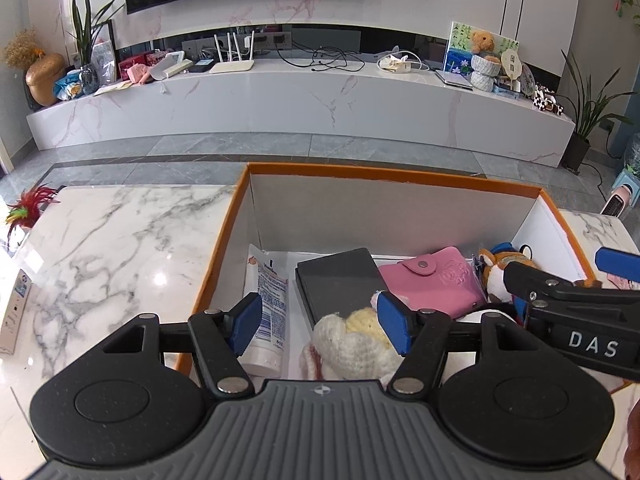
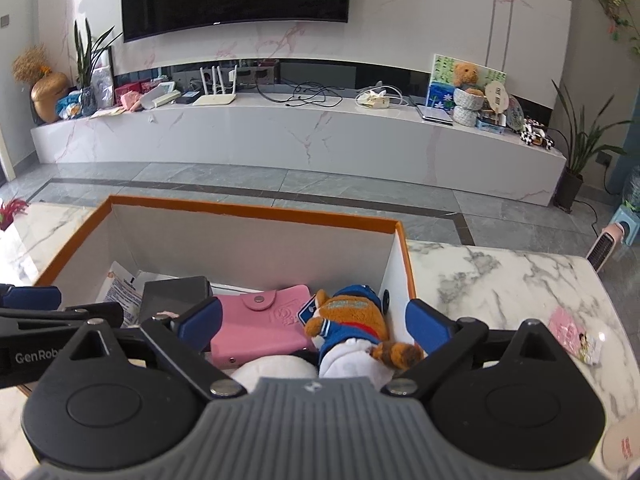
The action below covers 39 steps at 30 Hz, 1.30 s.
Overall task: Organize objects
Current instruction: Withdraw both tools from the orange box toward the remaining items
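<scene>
An orange-rimmed white box (image 1: 384,174) (image 2: 256,211) stands on the marble table. Inside lie a white tube (image 1: 268,304), a black case (image 1: 340,280), a pink wallet (image 1: 432,284) (image 2: 260,328), a crocheted cream and yellow toy (image 1: 356,340), and a plush fox in blue (image 2: 348,320) (image 1: 500,268). My left gripper (image 1: 320,324) is open over the box's near left part, above the crocheted toy and empty. My right gripper (image 2: 314,320) is open and empty above the fox and wallet; it also shows in the left wrist view (image 1: 560,276).
A small pink packet (image 2: 572,336) lies on the marble table (image 2: 520,280) right of the box. A red feathered item (image 1: 28,208) and a white carton (image 1: 14,312) lie at the table's left edge. A TV console and floor lie beyond.
</scene>
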Motion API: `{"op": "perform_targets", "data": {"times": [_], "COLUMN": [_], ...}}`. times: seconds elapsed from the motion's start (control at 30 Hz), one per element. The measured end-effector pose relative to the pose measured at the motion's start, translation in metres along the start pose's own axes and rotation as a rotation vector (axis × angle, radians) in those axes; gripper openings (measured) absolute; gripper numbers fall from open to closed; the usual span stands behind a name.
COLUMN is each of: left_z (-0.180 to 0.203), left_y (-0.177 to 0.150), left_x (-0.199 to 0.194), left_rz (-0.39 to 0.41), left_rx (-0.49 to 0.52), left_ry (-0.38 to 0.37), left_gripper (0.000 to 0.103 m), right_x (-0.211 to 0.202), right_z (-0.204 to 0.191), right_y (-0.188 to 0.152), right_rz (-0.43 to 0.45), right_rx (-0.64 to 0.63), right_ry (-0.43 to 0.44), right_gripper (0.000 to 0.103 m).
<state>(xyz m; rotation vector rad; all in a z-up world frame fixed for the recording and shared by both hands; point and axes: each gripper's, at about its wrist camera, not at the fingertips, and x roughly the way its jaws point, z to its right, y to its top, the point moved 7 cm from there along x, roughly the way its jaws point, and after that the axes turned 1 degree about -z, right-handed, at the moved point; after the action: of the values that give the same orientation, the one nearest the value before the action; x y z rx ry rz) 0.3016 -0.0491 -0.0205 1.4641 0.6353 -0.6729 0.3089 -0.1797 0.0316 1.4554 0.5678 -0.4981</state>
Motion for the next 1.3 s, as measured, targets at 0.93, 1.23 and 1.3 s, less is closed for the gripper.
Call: {"op": "perform_targets", "data": {"times": [0.93, 1.23, 1.3], "left_z": [-0.017, -0.021, -0.020], "left_y": [-0.042, -0.078, -0.090], "left_x": [-0.120, -0.129, -0.127], "left_rz": [0.076, 0.040, 0.014], "left_rx": [0.038, 0.055, 0.048], "left_ry": [0.053, 0.050, 0.038], "left_gripper": [0.075, 0.075, 0.076], "right_x": [-0.142, -0.163, -0.164], "right_z": [-0.027, -0.016, -0.015], "right_y": [-0.031, -0.049, -0.058], "right_rz": [0.061, 0.053, 0.039], "right_rx": [-0.091, -0.086, -0.083], "right_ry": [-0.016, -0.004, 0.002], "right_gripper": [0.100, 0.102, 0.102]}}
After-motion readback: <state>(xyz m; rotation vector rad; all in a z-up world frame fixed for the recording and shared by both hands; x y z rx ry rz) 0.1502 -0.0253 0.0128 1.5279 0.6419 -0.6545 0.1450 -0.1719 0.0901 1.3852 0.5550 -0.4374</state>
